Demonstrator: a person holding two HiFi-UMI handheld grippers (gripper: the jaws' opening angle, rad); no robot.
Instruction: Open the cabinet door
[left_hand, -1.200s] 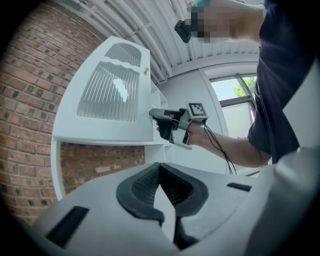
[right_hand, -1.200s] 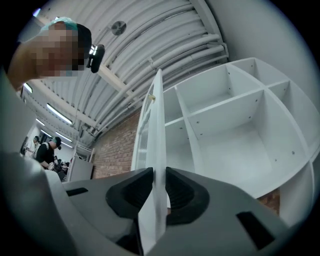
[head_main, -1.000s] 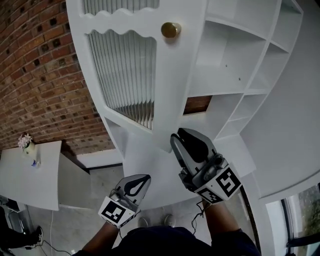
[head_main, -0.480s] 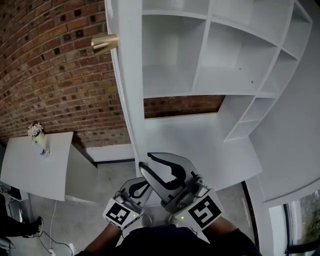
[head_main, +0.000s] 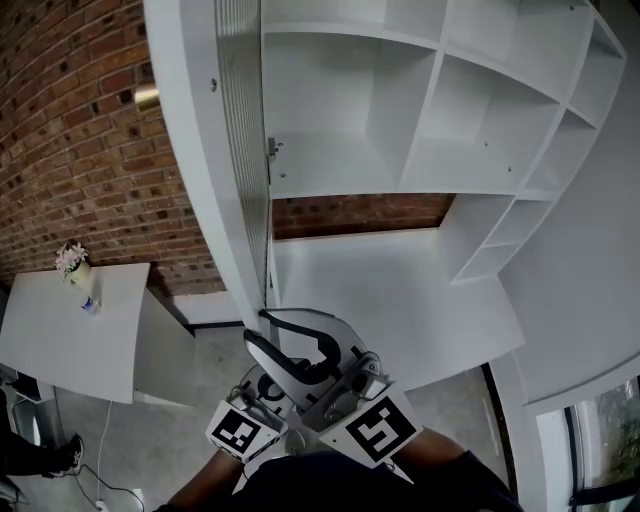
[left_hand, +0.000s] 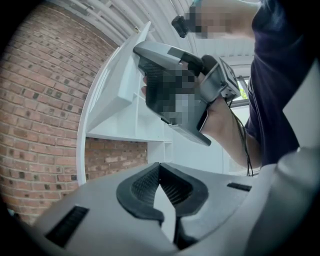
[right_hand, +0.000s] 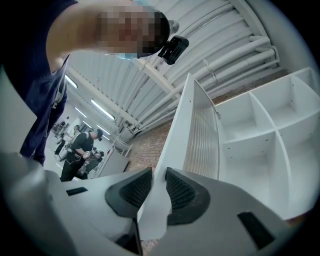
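Observation:
The white cabinet door (head_main: 235, 150) with its ribbed glass panel stands swung wide open to the left; its brass knob (head_main: 146, 97) points at the brick wall. My right gripper (head_main: 256, 327) is at the door's bottom corner. The door's edge (right_hand: 200, 135) lies between its jaws (right_hand: 159, 172), which are opening. My left gripper (head_main: 266, 384) sits low beside it, largely hidden under the right one. Its jaws (left_hand: 159, 167) are shut with nothing in them, pointing level at the cabinet's side. The bare shelves (head_main: 400, 110) are exposed.
A brick wall (head_main: 80, 150) is behind the door. A white table (head_main: 60, 340) with a small flower vase (head_main: 75, 262) stands at the left. The cabinet's white counter (head_main: 380, 290) juts out below the shelves. People stand far off (right_hand: 80, 150).
The door has swung from nearly closed to wide open on the left. My right gripper has moved left and nearer to me with the door's lower edge, and its jaws have widened.

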